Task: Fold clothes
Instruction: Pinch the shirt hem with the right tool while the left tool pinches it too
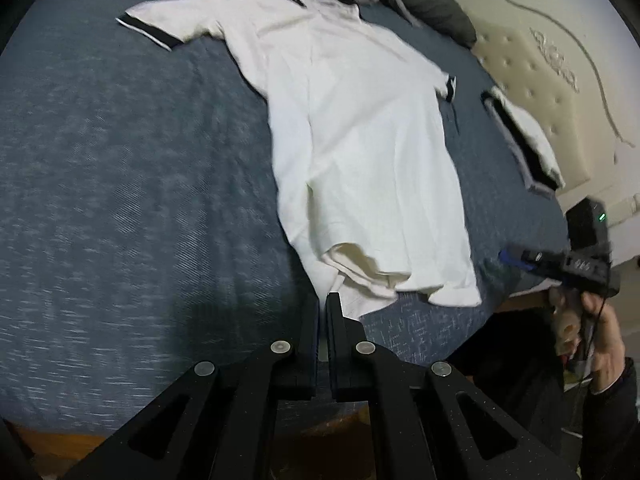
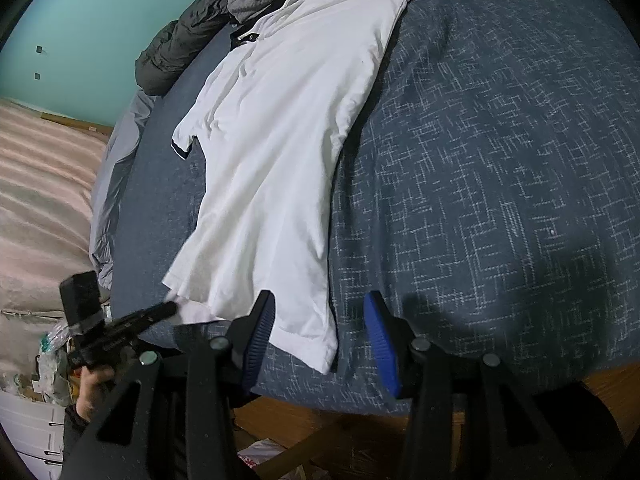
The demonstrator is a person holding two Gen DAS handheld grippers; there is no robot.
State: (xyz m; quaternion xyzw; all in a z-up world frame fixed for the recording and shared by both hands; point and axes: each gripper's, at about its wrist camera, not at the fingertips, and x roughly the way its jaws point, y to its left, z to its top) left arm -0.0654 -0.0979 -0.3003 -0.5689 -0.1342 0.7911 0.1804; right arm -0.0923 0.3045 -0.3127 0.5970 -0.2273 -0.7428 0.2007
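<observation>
I keep the left gripper point(image 1: 323, 300) clamped on the hem of the white polo shirt point(image 1: 352, 136), spread flat on the blue bedspread point(image 1: 120, 160). The right gripper point(image 2: 320, 320) hovers half-open, empty, straddling the opposite hem corner, probably to grip next.

White matt cotton-like polo shirt point(image 2: 276, 152); blue-grey woven bedspread point(image 2: 500, 160), coarse flecked weave; black matt plastic gripper arms with ribbed blue finger pads point(image 2: 382, 344).
</observation>
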